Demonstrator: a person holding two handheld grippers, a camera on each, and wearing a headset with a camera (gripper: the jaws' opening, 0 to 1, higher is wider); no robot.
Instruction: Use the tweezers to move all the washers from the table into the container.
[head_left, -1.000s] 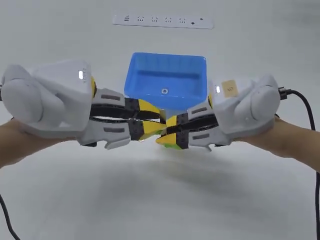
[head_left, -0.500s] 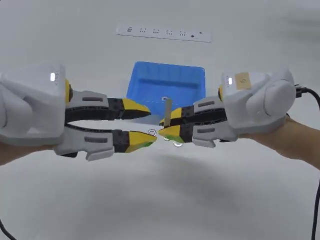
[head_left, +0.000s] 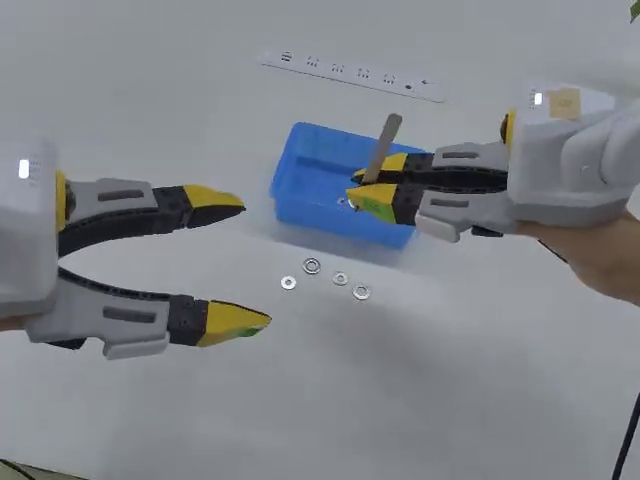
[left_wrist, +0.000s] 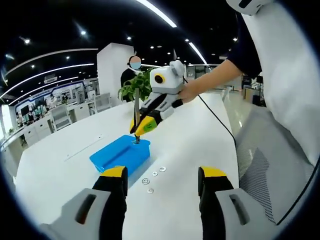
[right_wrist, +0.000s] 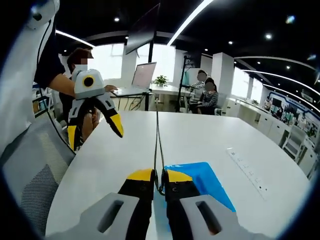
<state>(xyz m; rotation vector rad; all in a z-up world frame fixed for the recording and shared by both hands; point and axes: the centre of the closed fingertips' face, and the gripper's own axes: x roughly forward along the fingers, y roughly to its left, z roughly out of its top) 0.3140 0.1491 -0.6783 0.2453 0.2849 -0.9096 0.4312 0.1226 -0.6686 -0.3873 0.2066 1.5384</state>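
Washers (head_left: 312, 266), four, lie on the table (head_left: 400, 380) just before the blue container (head_left: 300, 200). My right gripper (head_left: 362, 192) clamps the tweezers (head_left: 385, 145) above it, tips perhaps inside; my left gripper (head_left: 252, 262), near the washers, stands wide open, empty.

I count four washers (head_left: 312, 266) on the table, all in a loose cluster just in front of the container (head_left: 330, 226). The left gripper view shows the same four. Whether any lie inside the container I cannot tell, as my tool's tip covers the spot. There is one container and one pair of tweezers (head_left: 383, 146) above it. I hold two grippers: the left gripper (head_left: 252, 262) to the left of the container and the right gripper (head_left: 360, 190) over it. One power strip (head_left: 350, 75) lies beyond the container.
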